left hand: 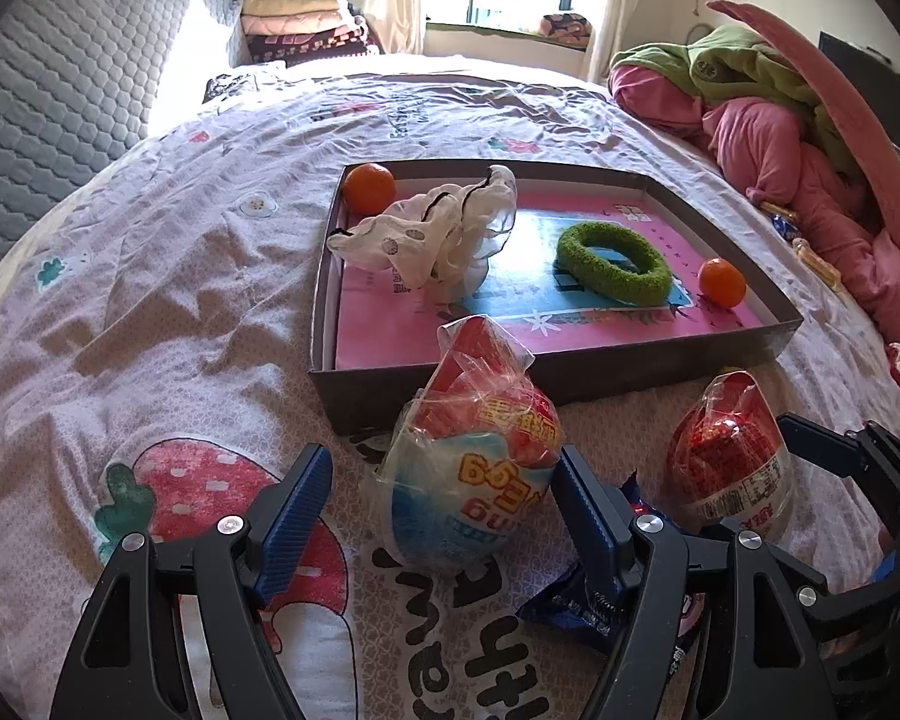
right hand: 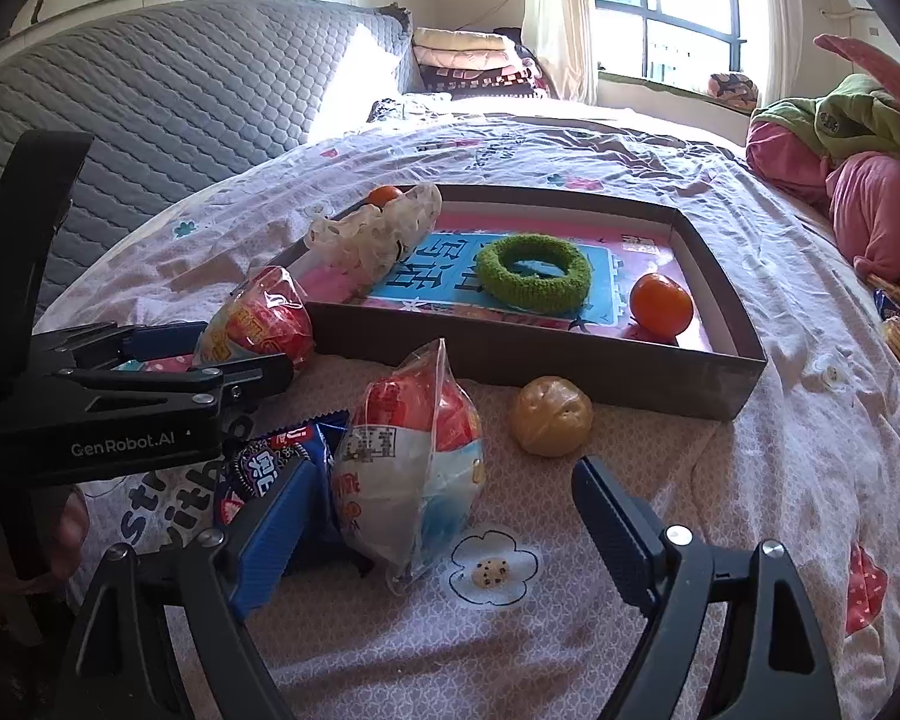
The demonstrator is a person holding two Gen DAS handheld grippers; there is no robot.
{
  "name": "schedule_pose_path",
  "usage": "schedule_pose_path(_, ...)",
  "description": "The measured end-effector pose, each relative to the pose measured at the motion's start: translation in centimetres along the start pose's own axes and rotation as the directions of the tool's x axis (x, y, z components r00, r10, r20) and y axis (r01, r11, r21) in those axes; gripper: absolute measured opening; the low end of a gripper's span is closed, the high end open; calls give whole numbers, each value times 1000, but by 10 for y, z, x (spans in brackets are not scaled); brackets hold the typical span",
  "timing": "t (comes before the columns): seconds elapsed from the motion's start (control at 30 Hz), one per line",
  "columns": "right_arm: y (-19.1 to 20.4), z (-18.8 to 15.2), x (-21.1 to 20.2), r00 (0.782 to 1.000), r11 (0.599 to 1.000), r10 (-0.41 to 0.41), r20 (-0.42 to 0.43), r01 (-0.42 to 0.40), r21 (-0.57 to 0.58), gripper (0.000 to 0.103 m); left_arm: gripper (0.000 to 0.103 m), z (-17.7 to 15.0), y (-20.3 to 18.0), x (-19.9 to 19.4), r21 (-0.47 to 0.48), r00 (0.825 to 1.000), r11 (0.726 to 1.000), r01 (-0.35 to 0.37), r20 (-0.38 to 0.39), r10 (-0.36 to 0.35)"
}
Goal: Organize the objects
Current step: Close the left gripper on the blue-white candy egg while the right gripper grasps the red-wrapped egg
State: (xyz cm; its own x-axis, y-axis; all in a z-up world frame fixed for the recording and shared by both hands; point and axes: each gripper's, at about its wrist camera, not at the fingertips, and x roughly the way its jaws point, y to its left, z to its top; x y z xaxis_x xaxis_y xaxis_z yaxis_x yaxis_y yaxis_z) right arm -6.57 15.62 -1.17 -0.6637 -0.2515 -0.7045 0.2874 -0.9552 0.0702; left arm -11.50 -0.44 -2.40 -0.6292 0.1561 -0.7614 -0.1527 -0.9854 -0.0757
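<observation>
A shallow dark box (left hand: pixel 570 369) on the bed holds two oranges (left hand: pixel 369 185), a crumpled white cloth (left hand: pixel 432 234) and a green ring (left hand: pixel 613 264). My left gripper (left hand: pixel 444 495) is open around a wrapped toy egg (left hand: pixel 471 474) lying in front of the box; the right finger touches it. My right gripper (right hand: pixel 435 519) is open around a second wrapped egg (right hand: pixel 411 468). This second egg also shows in the left wrist view (left hand: pixel 729 456). The left gripper also shows in the right wrist view (right hand: pixel 234 354), beside the first egg (right hand: pixel 258 318).
A blue snack packet (right hand: pixel 282 462) lies between the two eggs. A brown wrapped ball (right hand: pixel 551 416) sits by the box's front wall. Pink and green bedding (left hand: pixel 768 120) is piled at the right. A grey quilted headboard (left hand: pixel 60 72) stands at the left.
</observation>
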Motion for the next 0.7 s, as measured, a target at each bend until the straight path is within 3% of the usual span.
schedule_pose_path(0.33,4,3,8,1000,1000,16,-6,-16,-4,68,76,-1,-4,8,5,1000,1000,31,-2,-31)
schedule_pose_path(0.47,5,3,10,1000,1000,18,-7,-18,-11,53,65,-2,-6,8,7,999,999,39,0,-39)
schedule_pose_path(0.7,6,1,10,1000,1000,24,-5,-25,-18,53,60,-2,-7,8,11,999,999,43,0,-43)
